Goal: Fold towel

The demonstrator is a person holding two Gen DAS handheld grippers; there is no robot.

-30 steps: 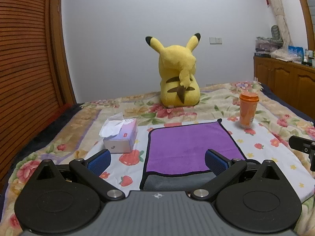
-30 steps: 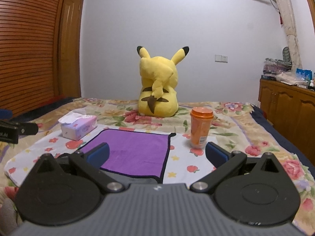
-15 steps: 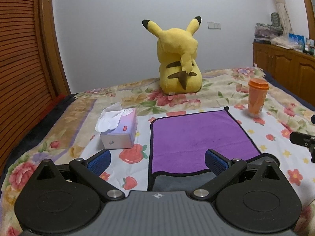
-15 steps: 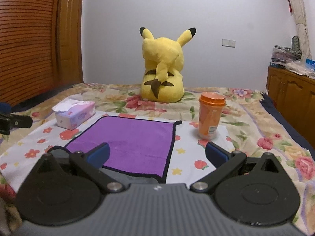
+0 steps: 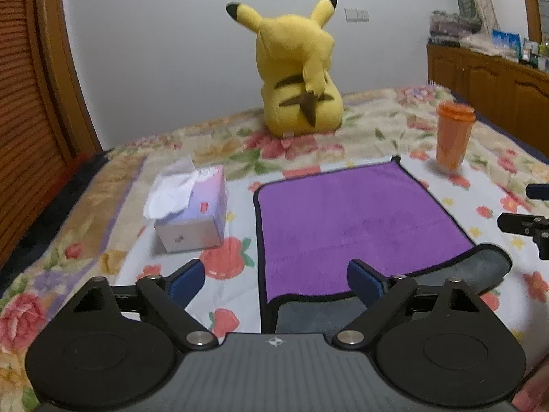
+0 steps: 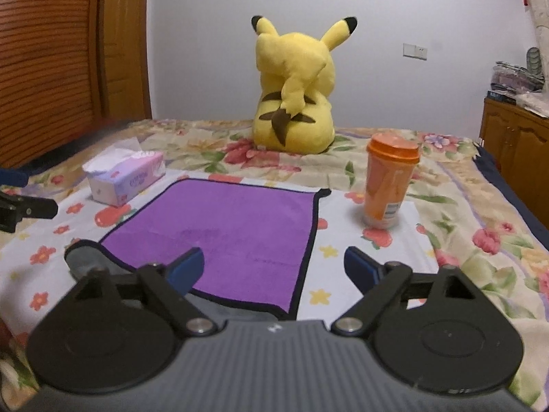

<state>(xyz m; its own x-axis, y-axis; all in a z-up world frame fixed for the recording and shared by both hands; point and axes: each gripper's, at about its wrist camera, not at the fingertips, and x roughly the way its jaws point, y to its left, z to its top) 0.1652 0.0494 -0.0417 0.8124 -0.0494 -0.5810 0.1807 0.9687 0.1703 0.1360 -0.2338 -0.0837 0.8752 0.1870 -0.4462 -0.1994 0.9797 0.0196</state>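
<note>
A purple towel (image 5: 357, 223) with a black hem lies flat on the bed; its near edge is turned back and shows a grey underside (image 5: 480, 267). It also shows in the right wrist view (image 6: 233, 226). My left gripper (image 5: 274, 279) is open and empty, just above the towel's near left corner. My right gripper (image 6: 274, 267) is open and empty, above the towel's near right corner. The right gripper's tip shows at the right edge of the left wrist view (image 5: 528, 223).
A tissue box (image 5: 192, 213) stands left of the towel. An orange lidded cup (image 6: 389, 182) stands right of it. A yellow plush toy (image 5: 298, 75) sits behind. The floral bedspread (image 6: 480, 226) covers the bed; wooden cabinets (image 5: 497, 79) are at the right.
Both grippers have moved forward and tilted down toward the towel's near edge. The towel appears larger and closer. Both stay open.
</note>
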